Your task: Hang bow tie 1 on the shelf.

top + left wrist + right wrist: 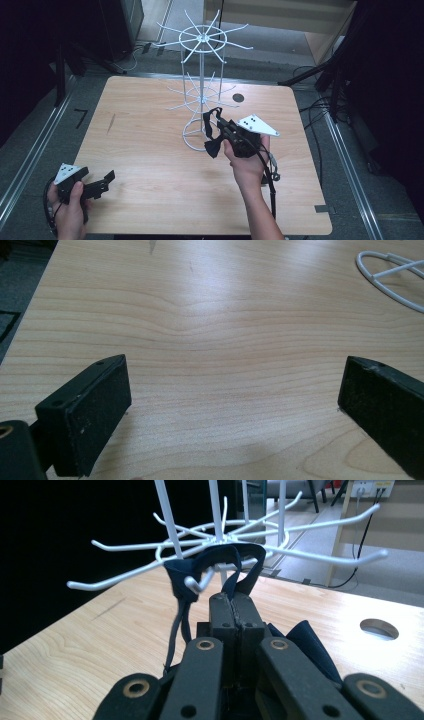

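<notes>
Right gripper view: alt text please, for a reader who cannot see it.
The right gripper, jaws shut on a dark blue strap, holds its loop over a hook of the white wire rack above the wooden table.

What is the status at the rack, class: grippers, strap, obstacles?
Right gripper shut on the dark strap, its loop around a lower rack hook. Left gripper open, low over the table. Nothing in the way.

I am seeing the tabletop (pixel 150 165) evenly lit from overhead; glare is washing its far middle in the left gripper view. Surroundings are falling dark. Nearest jaws are blurring slightly.
</notes>
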Demonstrator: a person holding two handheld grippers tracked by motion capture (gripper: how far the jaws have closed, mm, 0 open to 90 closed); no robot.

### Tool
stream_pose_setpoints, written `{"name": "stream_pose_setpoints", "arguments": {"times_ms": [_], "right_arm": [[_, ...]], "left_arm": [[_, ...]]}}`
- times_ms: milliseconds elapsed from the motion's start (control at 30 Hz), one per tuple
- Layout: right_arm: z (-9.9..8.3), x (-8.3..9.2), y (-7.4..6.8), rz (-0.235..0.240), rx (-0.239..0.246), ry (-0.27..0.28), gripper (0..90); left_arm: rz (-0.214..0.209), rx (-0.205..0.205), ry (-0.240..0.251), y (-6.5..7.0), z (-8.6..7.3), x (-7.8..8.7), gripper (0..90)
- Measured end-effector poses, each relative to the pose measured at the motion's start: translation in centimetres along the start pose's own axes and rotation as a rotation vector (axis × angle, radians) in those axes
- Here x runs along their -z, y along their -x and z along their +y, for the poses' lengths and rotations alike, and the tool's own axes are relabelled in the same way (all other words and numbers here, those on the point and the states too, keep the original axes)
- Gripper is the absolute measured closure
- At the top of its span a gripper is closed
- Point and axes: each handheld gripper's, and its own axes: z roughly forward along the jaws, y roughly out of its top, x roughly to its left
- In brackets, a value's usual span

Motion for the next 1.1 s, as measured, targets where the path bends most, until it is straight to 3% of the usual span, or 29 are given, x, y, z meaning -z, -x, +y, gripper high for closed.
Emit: {"name": "stream_pose_setpoints", "arguments": {"times_ms": [200,367,433,567,1100], "right_arm": [[-0.6,-0.5,0.3,0.001,0.001,-0.018,89.6],[-1.0,-0.7,0.2,0.002,0.012,-0.026,79.6],[-1.0,-0.7,0.1,0.008,0.017,-0.027,67.3],[-1.3,-0.3,0.2,-0.006,0.036,-0.035,56.9],[-2.9,2.8,2.8,-0.033,0.043,-0.041,45.3]], "left_arm": [[0.0,0.0,-0.001,0.0,0.0,0.0,1.0],[-0.001,0.0,0.001,0.0,0.0,0.0,1.0],[0.0,-0.001,0.001,0.0,0.0,0.1,1.0],[0.0,0.001,0.002,0.0,0.0,0.0,1.0],[0.007,-0.003,0.006,0.1,0.0,0.0,1.0]]}}
